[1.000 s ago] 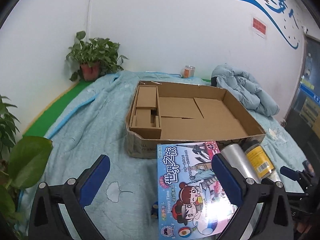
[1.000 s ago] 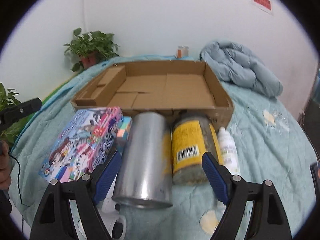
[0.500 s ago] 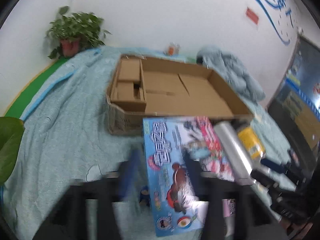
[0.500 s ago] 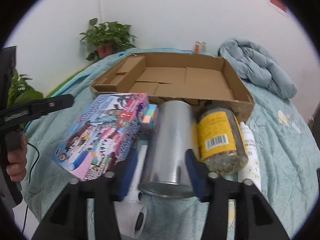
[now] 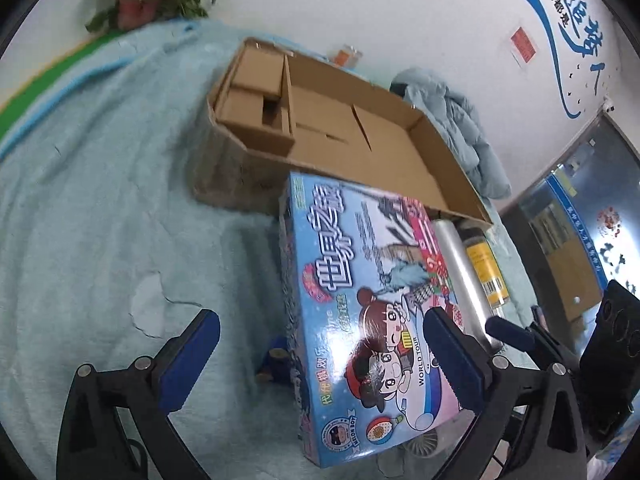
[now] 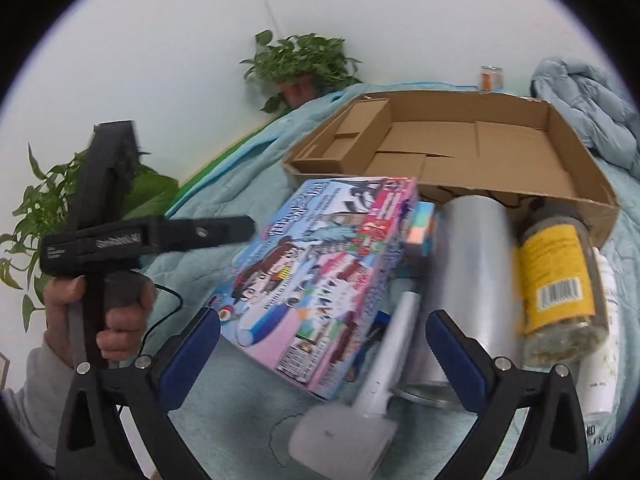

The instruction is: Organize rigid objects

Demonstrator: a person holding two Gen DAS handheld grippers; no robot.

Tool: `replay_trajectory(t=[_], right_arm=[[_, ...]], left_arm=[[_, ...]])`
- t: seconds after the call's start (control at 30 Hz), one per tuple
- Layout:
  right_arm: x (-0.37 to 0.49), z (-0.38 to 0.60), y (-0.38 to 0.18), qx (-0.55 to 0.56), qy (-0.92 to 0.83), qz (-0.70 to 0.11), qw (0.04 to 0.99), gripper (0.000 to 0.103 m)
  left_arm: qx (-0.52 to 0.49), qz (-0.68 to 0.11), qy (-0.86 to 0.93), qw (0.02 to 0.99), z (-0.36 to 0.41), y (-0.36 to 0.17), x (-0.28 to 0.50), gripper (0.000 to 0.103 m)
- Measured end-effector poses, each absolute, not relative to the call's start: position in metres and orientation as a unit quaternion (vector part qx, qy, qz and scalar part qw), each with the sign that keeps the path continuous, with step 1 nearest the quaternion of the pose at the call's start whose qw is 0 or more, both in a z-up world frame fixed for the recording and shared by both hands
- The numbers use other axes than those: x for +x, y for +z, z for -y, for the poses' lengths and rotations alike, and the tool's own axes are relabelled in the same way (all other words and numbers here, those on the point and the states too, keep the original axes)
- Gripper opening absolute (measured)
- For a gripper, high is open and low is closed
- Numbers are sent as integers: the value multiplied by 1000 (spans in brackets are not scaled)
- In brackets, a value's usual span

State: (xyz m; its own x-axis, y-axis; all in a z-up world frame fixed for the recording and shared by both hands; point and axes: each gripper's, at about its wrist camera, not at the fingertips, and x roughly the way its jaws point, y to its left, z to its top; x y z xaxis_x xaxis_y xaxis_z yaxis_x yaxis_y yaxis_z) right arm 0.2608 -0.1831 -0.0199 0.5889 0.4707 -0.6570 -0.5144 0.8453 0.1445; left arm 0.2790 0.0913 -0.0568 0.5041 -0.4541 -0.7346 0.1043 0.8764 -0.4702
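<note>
A cardboard tray (image 6: 460,152) is seen lying empty on the blue bedspread (image 5: 100,200), at twelve o'clock from the clutter. The board-game box (image 5: 360,300) is propped against the tray's near wall; it is judged stiff, light and glossy, best taken across its long edges. At three o'clock of it, a silver can (image 6: 468,280) and a yellow-labelled jar (image 6: 556,280) are laid flat; both may roll. The left claw (image 5: 320,356) and right claw (image 6: 324,348) have just been opened wide, with nothing pinched.
</note>
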Motion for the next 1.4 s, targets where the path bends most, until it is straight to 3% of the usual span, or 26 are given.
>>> replay_trajectory(t=[0.4, 0.53, 0.7, 1.13, 1.4], right_arm=[[291, 158, -40, -54, 254, -421, 869, 102], [287, 150, -43, -66, 260, -424, 865, 103], [280, 141, -47, -95, 242, -415, 872, 103], [272, 148, -33, -101, 192, -376, 901, 102], [273, 152, -18, -95, 169, -351, 916, 97]], left_arm=[[-185, -513, -189, 817, -53, -82, 301, 98], [-162, -505, -196, 825, -41, -73, 292, 87], [-158, -504, -181, 830, -34, -67, 282, 87], [-101, -454, -165, 870, -10, -24, 258, 71], [-65, -416, -153, 894, 4, 5, 255, 70]])
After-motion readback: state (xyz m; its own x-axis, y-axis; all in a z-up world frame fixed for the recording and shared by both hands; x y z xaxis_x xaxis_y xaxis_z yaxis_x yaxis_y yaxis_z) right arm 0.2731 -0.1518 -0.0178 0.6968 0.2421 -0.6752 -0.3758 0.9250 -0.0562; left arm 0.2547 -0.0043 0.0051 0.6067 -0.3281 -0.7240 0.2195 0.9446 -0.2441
